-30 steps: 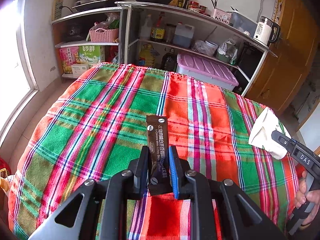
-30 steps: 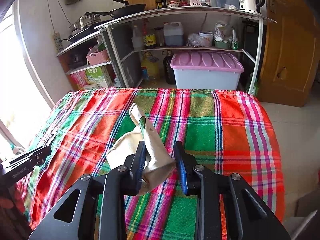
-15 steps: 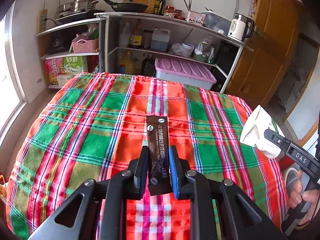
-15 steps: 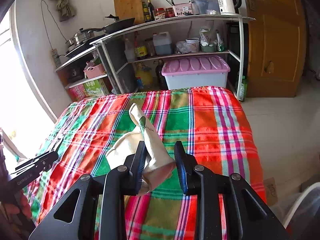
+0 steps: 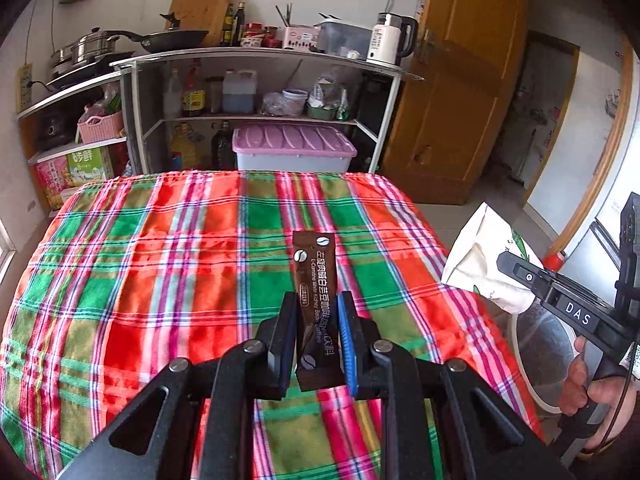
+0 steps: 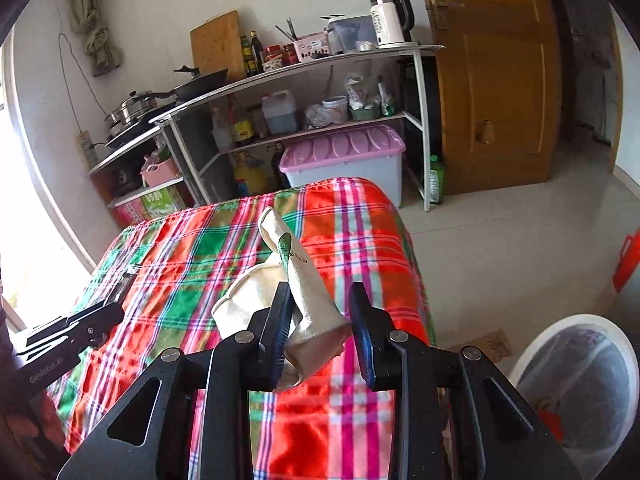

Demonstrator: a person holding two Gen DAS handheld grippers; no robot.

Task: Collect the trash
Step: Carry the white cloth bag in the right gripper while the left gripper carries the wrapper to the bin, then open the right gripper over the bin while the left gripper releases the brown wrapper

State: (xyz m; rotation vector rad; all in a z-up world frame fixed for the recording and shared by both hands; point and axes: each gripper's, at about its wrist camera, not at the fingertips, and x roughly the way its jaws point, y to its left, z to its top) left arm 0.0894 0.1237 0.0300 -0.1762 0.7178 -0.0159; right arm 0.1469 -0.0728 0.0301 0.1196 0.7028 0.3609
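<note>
My left gripper is shut on a dark brown coffee sachet that stands up between the fingers, above the plaid tablecloth. My right gripper is shut on a crumpled cream paper bag with a green logo, near the table's right edge. The bag and the right gripper also show at the right of the left wrist view. A white trash bin with a clear liner stands on the floor at the lower right; its rim shows under the right gripper.
Metal shelves with pans, bottles and a kettle stand behind the table. A lilac-lidded storage box sits under them. A wooden door is at the right. The left gripper shows at the left of the right wrist view.
Both grippers have swung to the right with their loads still held. The right gripper has moved past the table's right edge and the trash bin has come into view.
</note>
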